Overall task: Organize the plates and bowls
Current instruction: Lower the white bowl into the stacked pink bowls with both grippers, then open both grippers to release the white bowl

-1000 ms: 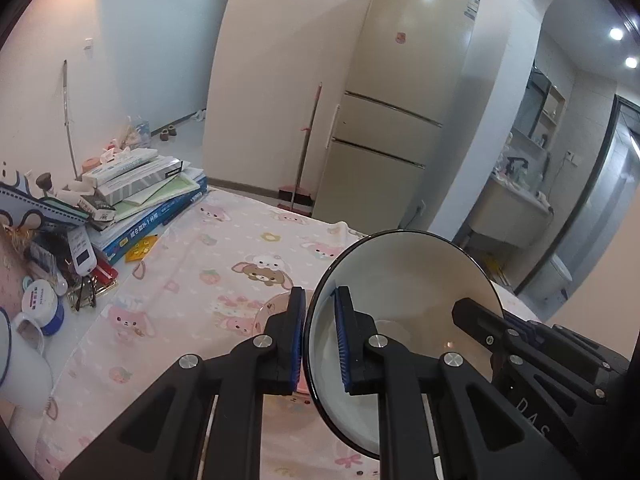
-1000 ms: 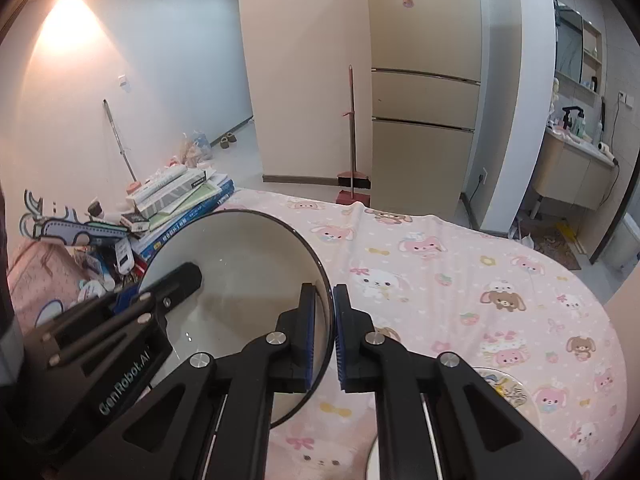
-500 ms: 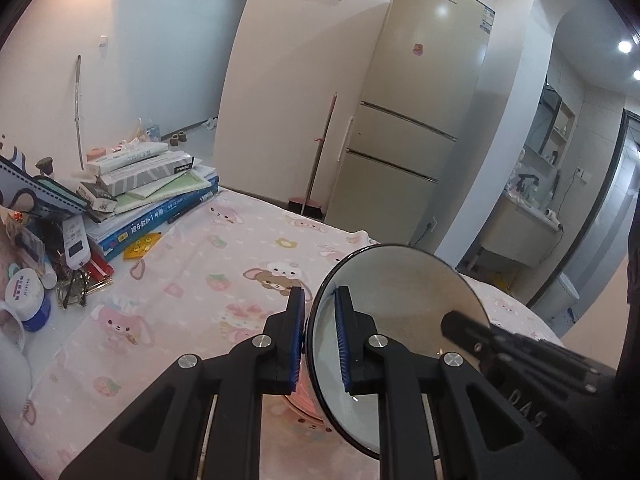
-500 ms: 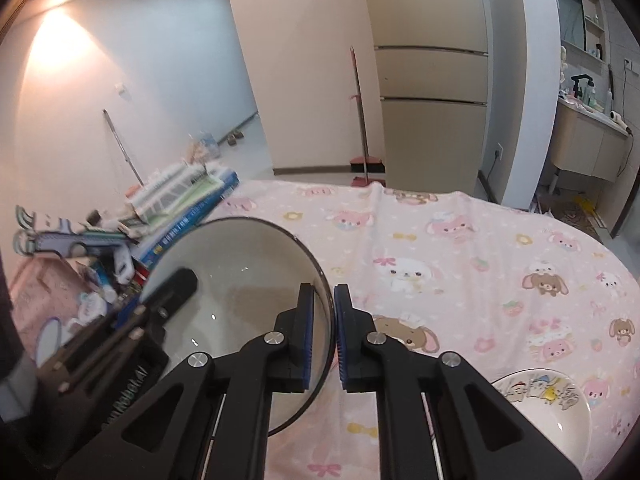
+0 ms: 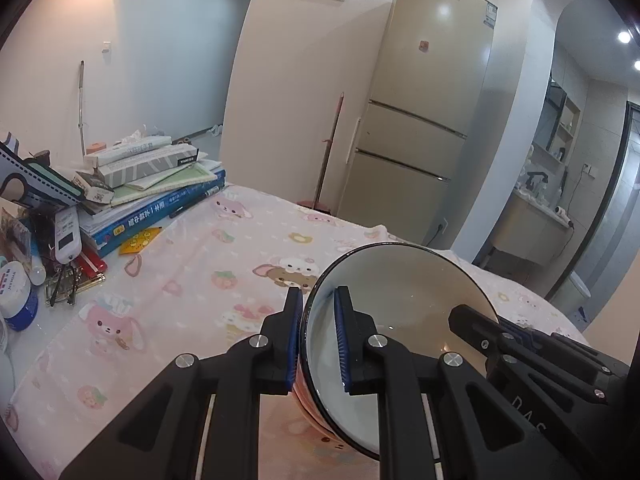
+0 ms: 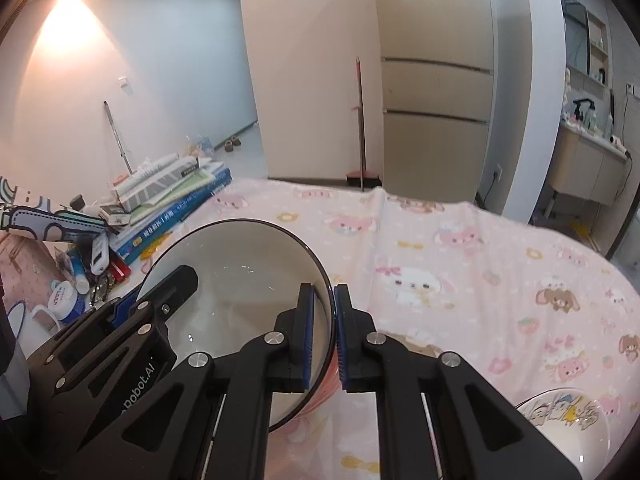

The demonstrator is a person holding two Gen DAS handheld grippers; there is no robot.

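Both tongs, left (image 5: 317,334) and right (image 6: 323,330), clamp opposite rims of the bowl (image 6: 248,280), now carried lower toward the worktop (image 6: 460,248); set-down seems near.

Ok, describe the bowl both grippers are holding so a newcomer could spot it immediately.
Start at the pink cartoon-print tablecloth; over its near left part, beside the pile of books, is the big round white bowl with a thin black rim. The left gripper and right gripper pinch opposite rim edges. Unlike the small cartoon-printed dish lying on the cloth, it is plain white inside.
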